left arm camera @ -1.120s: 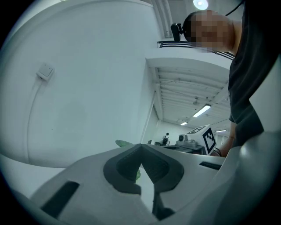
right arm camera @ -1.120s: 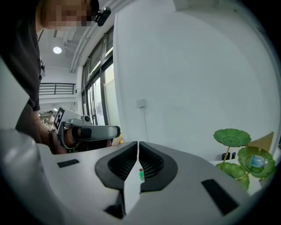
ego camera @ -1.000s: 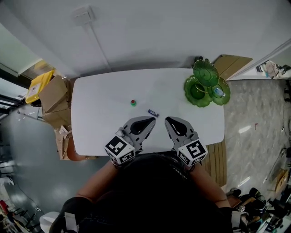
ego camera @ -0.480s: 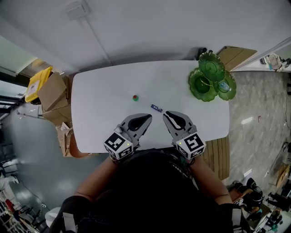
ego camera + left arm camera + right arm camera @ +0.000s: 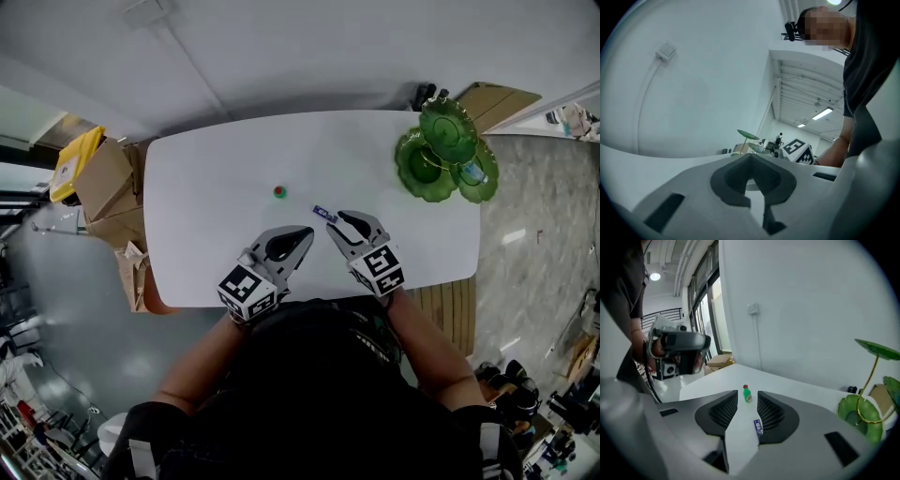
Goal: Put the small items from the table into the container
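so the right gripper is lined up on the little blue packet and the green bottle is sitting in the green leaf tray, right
Not quite. The green bottle is not in the green leaf tray; it stands on the white table, as the head view shows. The rest holds: the right gripper is lined up on the blue packet, which lies between its opening fingers.

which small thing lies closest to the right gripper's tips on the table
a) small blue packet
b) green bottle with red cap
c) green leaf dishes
a: the small blue packet lies just ahead of the right gripper, in line with the gap of its opening jaws and not gripped, while the green bottle stands farther out.
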Demonstrator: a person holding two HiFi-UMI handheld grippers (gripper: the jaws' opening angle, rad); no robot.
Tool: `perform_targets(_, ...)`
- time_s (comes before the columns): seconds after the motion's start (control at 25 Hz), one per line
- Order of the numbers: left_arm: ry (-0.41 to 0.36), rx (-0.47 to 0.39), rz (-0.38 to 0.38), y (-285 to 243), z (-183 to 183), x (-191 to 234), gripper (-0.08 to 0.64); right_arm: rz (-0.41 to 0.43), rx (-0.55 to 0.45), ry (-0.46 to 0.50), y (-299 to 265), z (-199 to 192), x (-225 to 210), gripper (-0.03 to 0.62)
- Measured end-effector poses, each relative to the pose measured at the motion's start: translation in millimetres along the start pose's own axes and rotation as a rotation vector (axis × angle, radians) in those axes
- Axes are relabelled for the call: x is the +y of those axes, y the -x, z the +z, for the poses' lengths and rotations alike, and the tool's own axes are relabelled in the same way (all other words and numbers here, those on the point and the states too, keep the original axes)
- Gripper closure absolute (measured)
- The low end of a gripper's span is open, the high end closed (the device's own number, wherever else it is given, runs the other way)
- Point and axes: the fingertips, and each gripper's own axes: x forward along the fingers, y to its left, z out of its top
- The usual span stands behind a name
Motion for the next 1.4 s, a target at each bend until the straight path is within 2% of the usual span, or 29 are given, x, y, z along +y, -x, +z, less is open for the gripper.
perform_targets(0.16, -0.019, -0.002, 0.008, -1.3, 3.4, 4.8, 0.554, 0.005, 0.089, 0.021, -27.1, -35.1, -12.7, 0.446)
perform_targets(0.32, 0.01, 0.013, 0.024, 0.8, -2.9, 14.6, 0.554, 0.012, 0.173, 0.02, -51.6, -69.2, -16.9, 0.446)
perform_targets(0.56, -0.004, 0.021, 0.086, -0.9, -7.6, 26.7, 0.554, 0.031, 0.278, 0.165, -78.7, -105.5, -23.2, 0.446)
perform_targets(0.76, -0.007, 0.026, 0.099, -1.3, -12.7, 28.7, 0.554, 0.026, 0.347, 0.176, -92.1, -132.9, -29.6, 0.446)
perform_targets(1.12, 0.001, 0.038, 0.142, 2.6, -16.7, 34.5, 0.554, 0.008, 0.408, 0.177, -106.8, -160.1, -34.9, 0.446)
perform_targets(1.4, 0.019, 0.04, 0.138, 7.7, -24.4, 27.0, 0.554, -0.018, 0.4, 0.165, -107.8, -161.1, -33.0, 0.462)
